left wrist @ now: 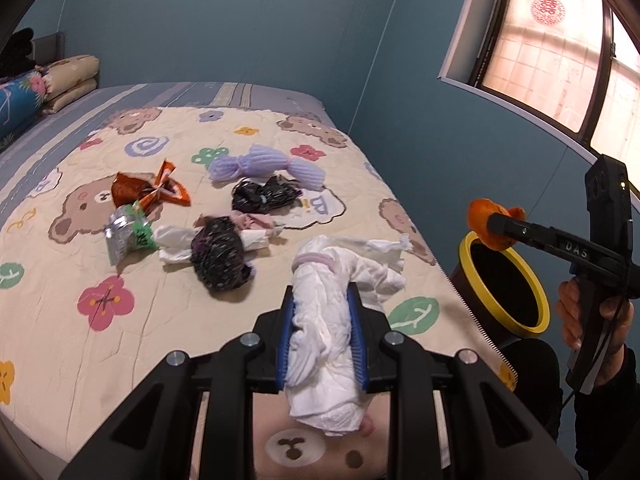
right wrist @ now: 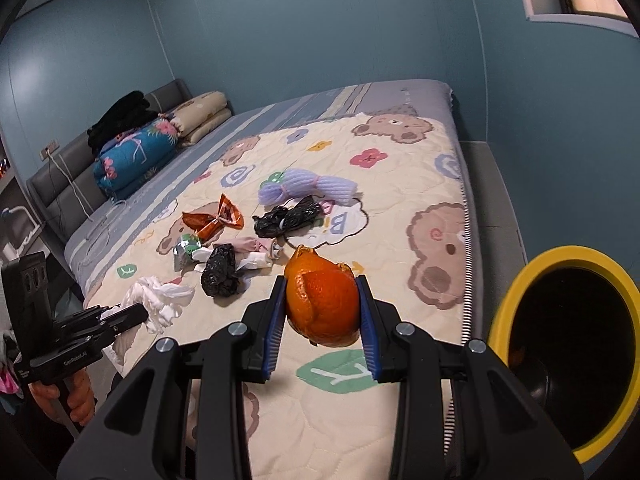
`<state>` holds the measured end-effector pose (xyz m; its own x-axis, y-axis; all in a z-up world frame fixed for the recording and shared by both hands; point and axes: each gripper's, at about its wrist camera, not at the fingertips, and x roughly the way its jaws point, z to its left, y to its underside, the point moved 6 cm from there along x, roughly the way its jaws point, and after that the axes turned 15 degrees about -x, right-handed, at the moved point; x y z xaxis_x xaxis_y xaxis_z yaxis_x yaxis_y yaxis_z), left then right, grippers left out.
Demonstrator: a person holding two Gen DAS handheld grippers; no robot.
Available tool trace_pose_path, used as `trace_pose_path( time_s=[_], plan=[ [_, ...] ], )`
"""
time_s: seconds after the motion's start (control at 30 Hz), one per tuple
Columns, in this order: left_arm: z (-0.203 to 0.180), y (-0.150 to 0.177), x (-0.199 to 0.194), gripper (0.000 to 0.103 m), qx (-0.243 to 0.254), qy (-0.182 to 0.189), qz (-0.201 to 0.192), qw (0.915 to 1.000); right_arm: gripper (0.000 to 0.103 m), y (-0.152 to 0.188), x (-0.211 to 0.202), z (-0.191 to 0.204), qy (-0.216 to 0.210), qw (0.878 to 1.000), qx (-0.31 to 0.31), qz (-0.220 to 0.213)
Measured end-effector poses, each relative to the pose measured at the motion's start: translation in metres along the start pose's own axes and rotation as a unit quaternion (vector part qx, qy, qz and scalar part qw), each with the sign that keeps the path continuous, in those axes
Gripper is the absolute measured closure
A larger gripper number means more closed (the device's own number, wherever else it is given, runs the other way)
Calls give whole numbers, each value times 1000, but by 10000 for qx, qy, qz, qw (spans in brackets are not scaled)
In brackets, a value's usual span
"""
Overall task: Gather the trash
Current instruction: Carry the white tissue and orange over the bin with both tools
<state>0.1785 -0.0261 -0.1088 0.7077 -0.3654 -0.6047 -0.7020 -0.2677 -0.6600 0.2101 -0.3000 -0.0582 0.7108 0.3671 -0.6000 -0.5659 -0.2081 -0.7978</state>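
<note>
A: Okay, left gripper (left wrist: 322, 334) first. Its blue pads are pinching a crumpled white diaper (left wrist: 326, 320), which is bulging out above and below the jaws. A pale purple band is wrapping its far end.

B: Right gripper (right wrist: 322, 322)?

A: It is clamping an orange peel (right wrist: 323, 304) between both pads, with the torn edge pointing up. From the left wrist view the peel (left wrist: 494, 222) is sitting out at the fingertips, above the rim of the bin.

B: Where is the bin sitting?

A: The black bin with the yellow rim (left wrist: 505, 280) is standing just off the bed's right edge. From the right wrist view its opening (right wrist: 568, 354) is gaping at the right, with something orange showing faintly inside; I cannot tell what.

B: What is lying on the bed?

A: A bear-print quilt (left wrist: 132, 344) is covering the mattress, and the loose trash is lying mid-quilt: an orange snack wrapper (left wrist: 150, 190), a green and silver packet (left wrist: 128, 234), white tissue (left wrist: 176, 242), and a black plastic bag (left wrist: 220, 254) lying on top of it. A second black bag (left wrist: 264, 198) is lying farther back, just in front of a purple foam fruit net (left wrist: 266, 166).

B: Hands?

A: The person's right hand (left wrist: 592, 316) is gripping the right handle. In the other view the left hand (right wrist: 66, 398) is holding the left one at the lower left.

B: Background?

A: Folded bedding (right wrist: 140, 152) is piled at the headboard, and a window (left wrist: 560, 48) is glowing at the upper right.
</note>
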Motion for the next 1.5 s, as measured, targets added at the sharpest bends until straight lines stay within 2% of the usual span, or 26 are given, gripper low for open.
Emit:
trace_pose_path(
  time_s=[0.53, 0.97, 1.5],
  plan=[
    [-71, -15, 22, 80, 410, 395, 113, 9983, 71, 12, -41, -58, 450, 9980, 402, -209],
    [-125, -25, 55, 80, 662, 740, 279, 9947, 71, 18, -65, -105, 850, 9929, 746, -369],
    [-206, -5, 118, 80, 928, 1251, 773, 9848, 71, 43, -97, -177, 1500, 9786, 1298, -557]
  ],
)
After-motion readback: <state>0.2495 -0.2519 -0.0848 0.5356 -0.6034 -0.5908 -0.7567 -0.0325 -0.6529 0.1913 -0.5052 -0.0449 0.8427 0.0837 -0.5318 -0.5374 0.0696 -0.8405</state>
